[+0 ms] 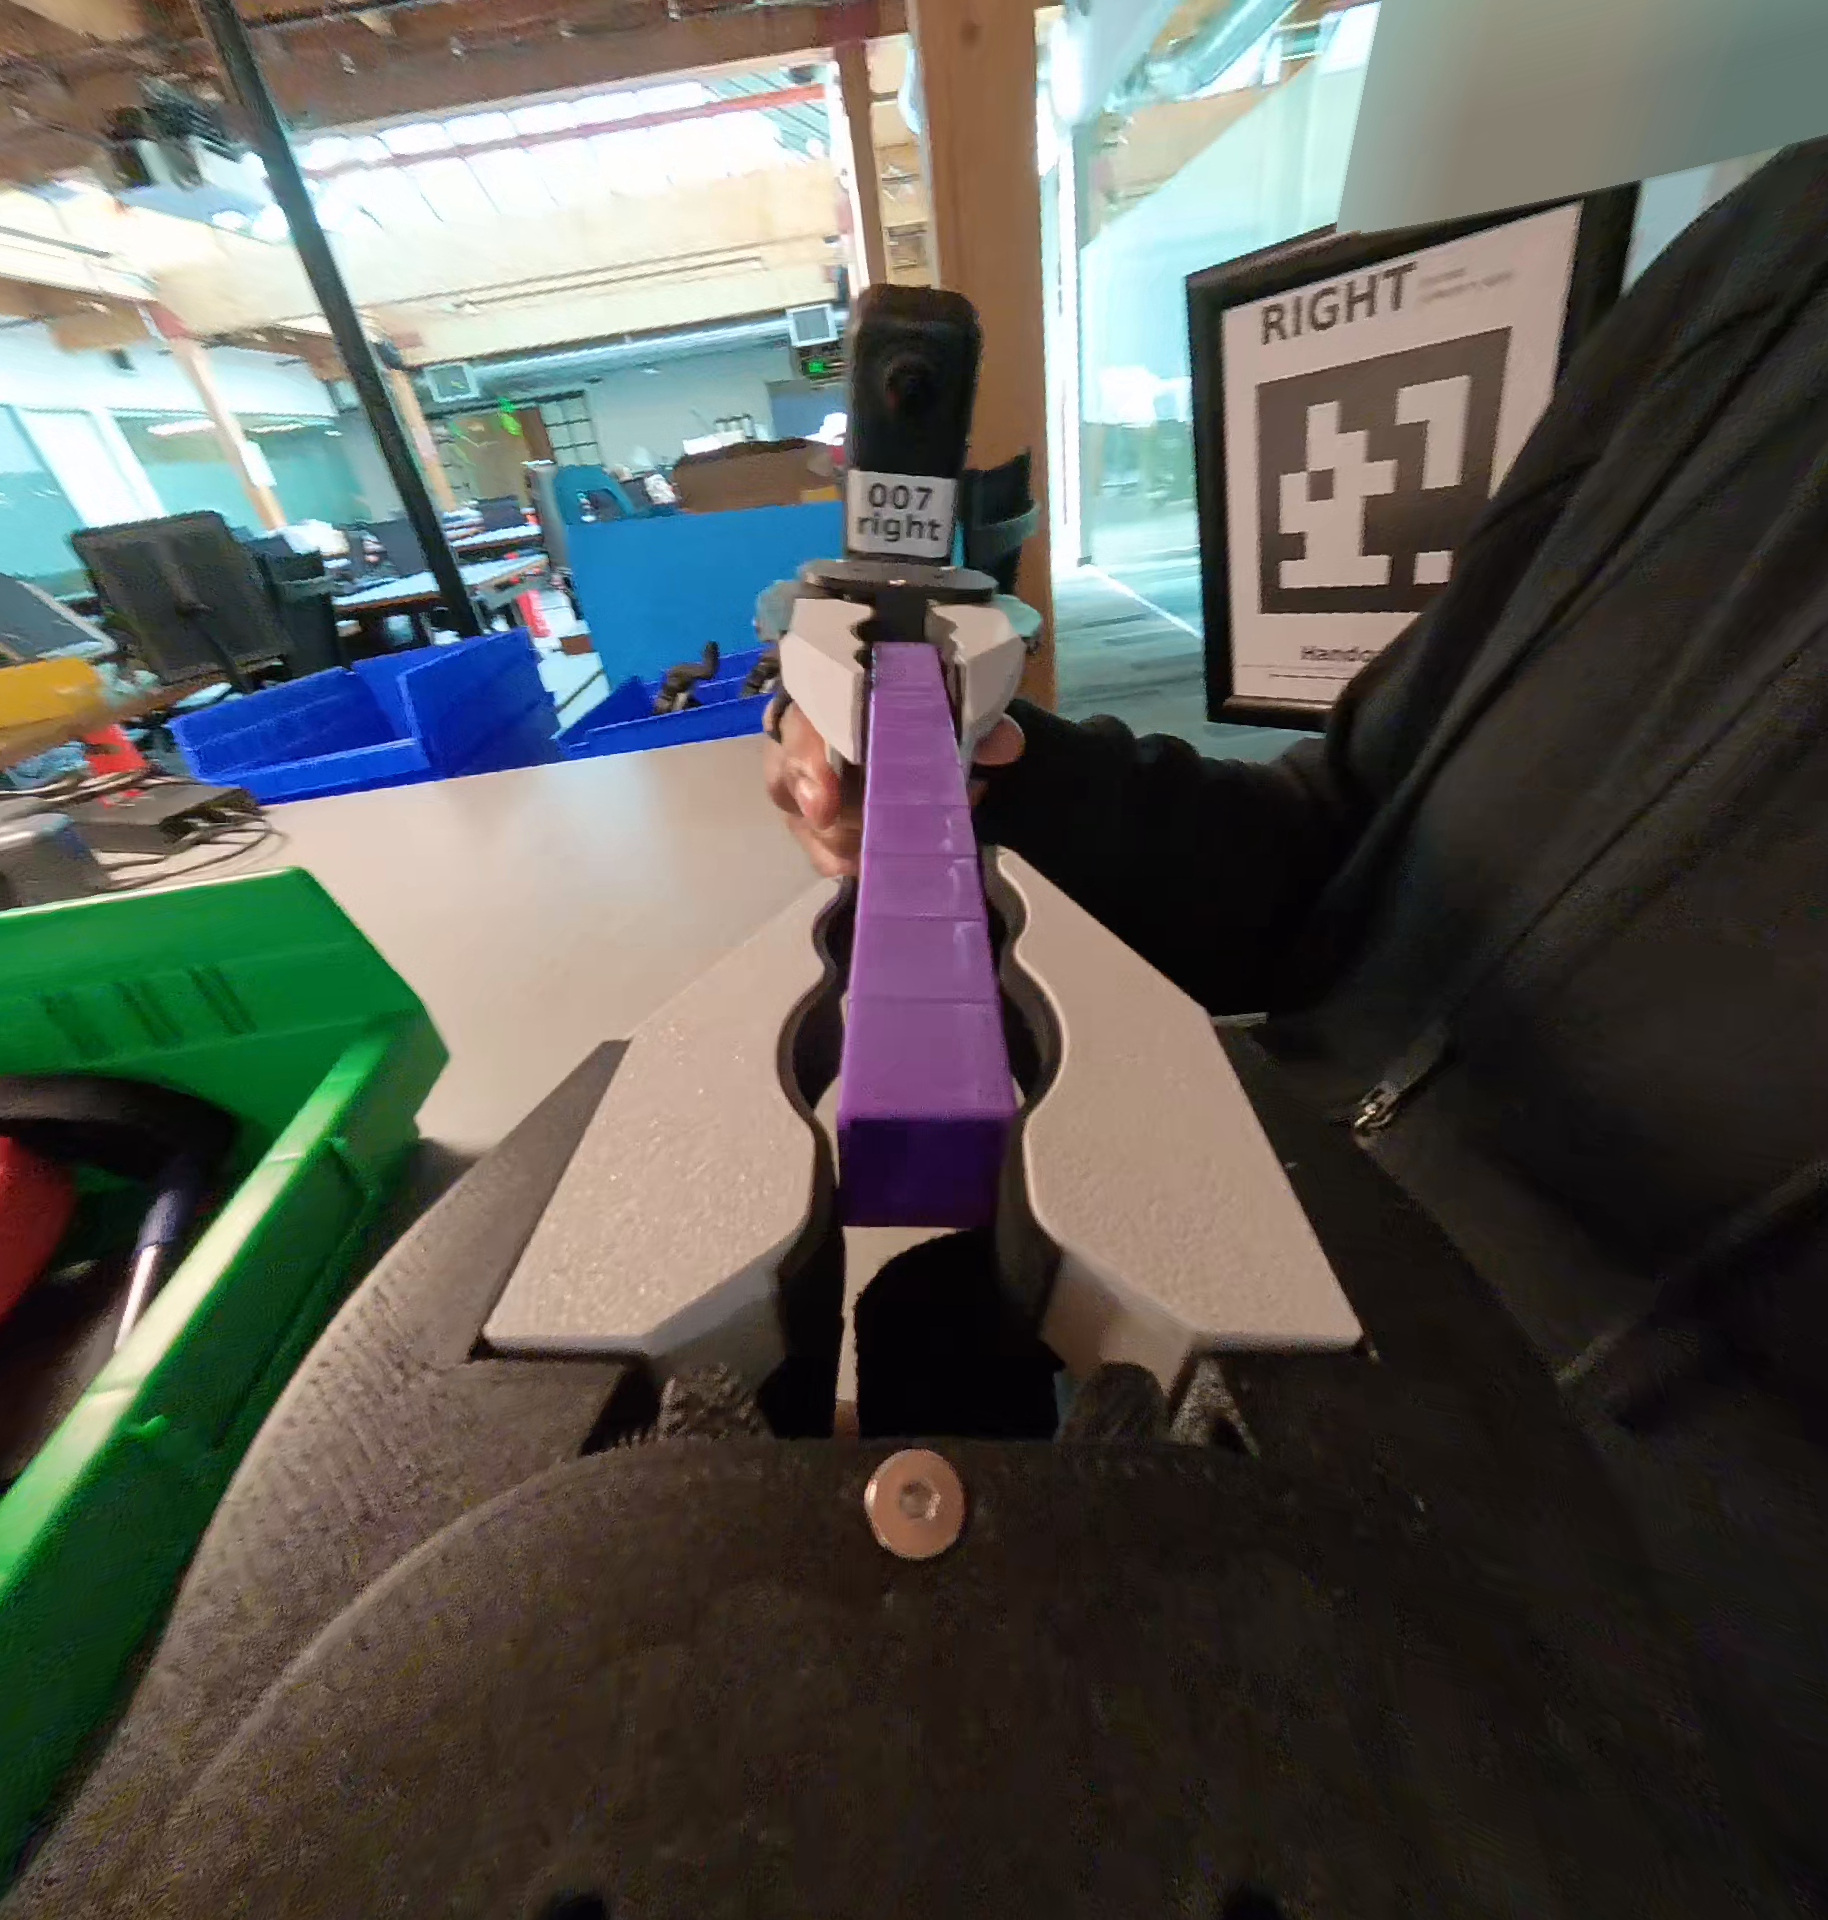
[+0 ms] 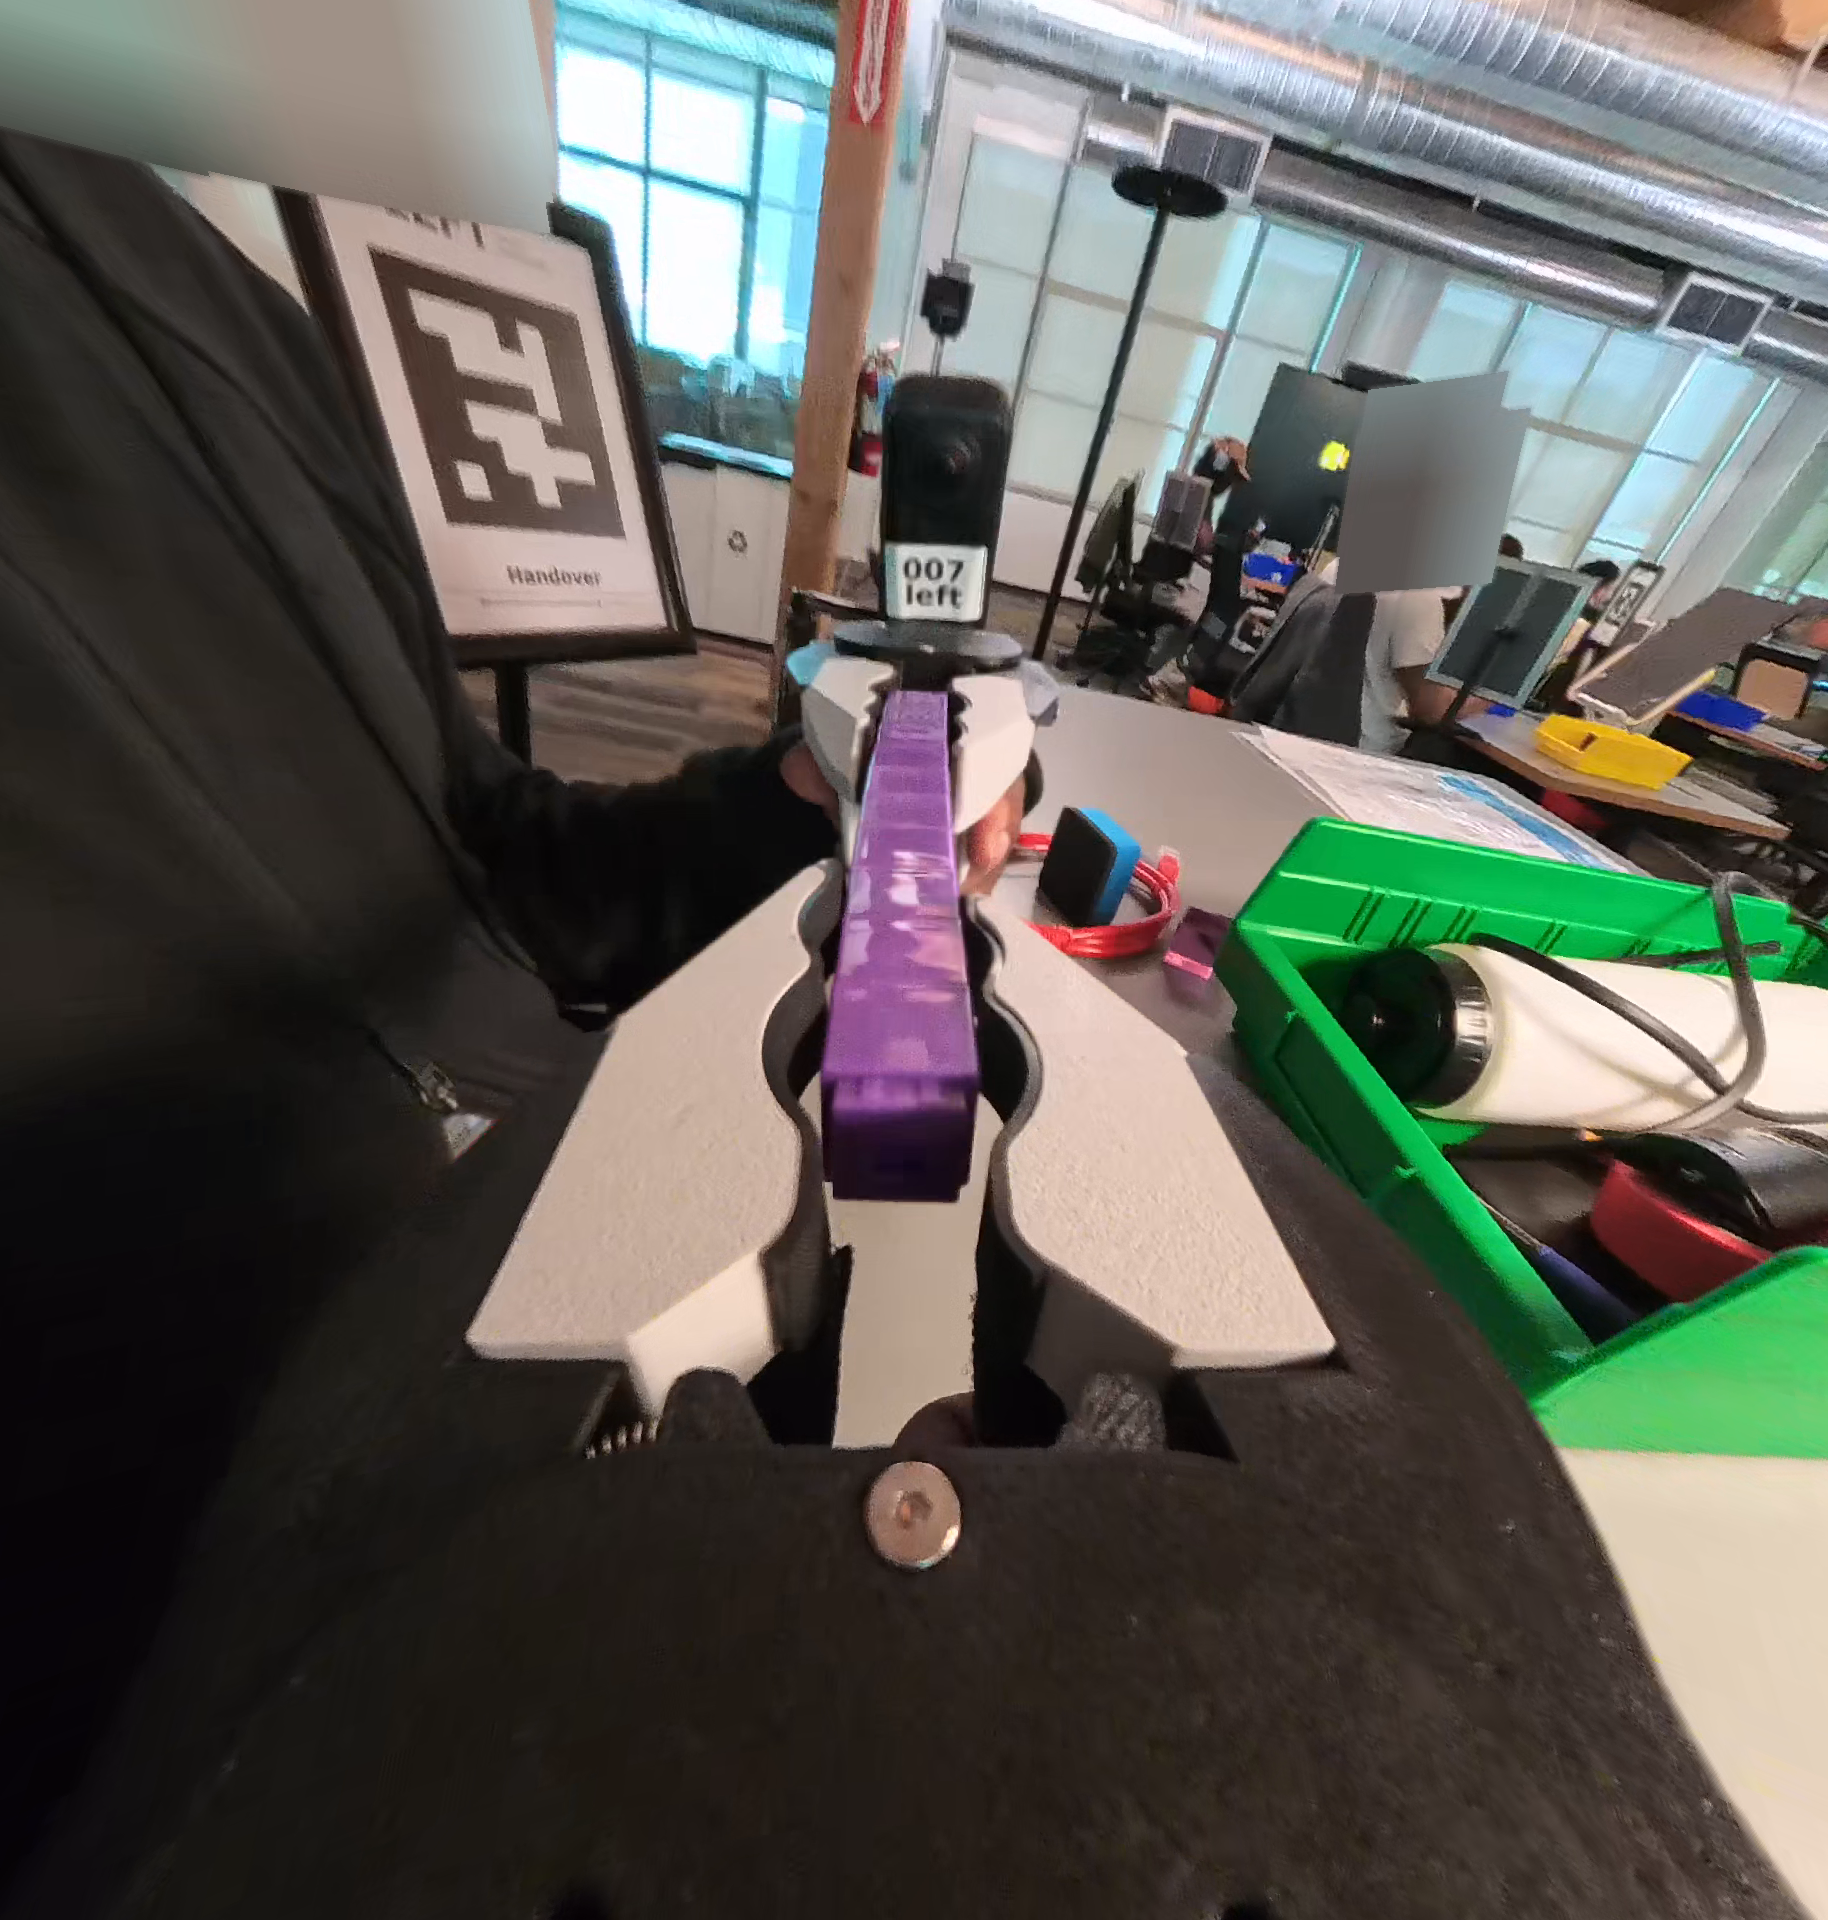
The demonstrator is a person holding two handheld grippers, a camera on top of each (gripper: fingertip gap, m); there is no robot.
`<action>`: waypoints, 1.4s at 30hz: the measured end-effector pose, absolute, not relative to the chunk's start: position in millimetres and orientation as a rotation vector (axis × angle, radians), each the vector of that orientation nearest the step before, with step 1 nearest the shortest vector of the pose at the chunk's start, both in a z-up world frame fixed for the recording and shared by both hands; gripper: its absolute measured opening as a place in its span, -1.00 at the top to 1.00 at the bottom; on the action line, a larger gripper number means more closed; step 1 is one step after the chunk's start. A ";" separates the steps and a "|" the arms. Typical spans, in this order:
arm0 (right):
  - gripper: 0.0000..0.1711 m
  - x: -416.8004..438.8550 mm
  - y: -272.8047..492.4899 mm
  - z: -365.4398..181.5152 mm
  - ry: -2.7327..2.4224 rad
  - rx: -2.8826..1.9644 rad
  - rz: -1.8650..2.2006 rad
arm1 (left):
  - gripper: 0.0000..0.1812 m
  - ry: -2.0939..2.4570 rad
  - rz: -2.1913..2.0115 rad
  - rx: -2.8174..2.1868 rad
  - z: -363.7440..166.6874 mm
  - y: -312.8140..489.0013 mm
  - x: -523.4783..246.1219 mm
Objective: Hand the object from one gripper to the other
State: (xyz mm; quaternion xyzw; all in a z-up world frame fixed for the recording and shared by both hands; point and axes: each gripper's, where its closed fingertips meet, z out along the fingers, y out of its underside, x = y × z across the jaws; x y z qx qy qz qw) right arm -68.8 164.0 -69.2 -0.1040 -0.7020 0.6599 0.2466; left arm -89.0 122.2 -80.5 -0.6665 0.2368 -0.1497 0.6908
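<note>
A long purple bar [image 1: 925, 1039] made of joined cube segments runs straight between the two grippers, above the grey table [image 1: 536, 862]. My left gripper [image 1: 920, 878] is shut on its near end in the left wrist view. My right gripper [image 1: 905, 665] grips the far end there, held by a hand. In the right wrist view the bar [image 2: 894, 1018] sits between the fingers of my right gripper [image 2: 902, 894], and the left gripper [image 2: 915, 707] holds the other end. The bar is level and held at both ends.
A green bin [image 2: 1409, 862] with a white bottle [image 2: 1668, 1039] and cables stands beside the grippers; it also shows in the left wrist view [image 1: 214, 1039]. Blue bins [image 1: 370, 717] sit at the table's far edge. A blue-edged device [image 2: 1086, 862] lies on a red cable. The person's black jacket [image 1: 1616, 831] is close by. Left tips to right tips: about 6 cm.
</note>
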 end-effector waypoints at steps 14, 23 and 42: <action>0.74 -75.0 165.4 -67.9 -1.885 -0.320 1.805 | 0.75 0.519 -0.274 -1.476 -77.9 125.4 -93.4; 0.74 -79.4 166.1 -64.2 -1.858 -0.353 1.797 | 0.75 0.487 -0.275 -1.464 -74.3 126.3 -96.9; 0.32 -118.6 190.9 -21.0 -1.337 -0.681 2.156 | 0.75 0.149 -0.244 -1.151 -16.9 135.2 -131.3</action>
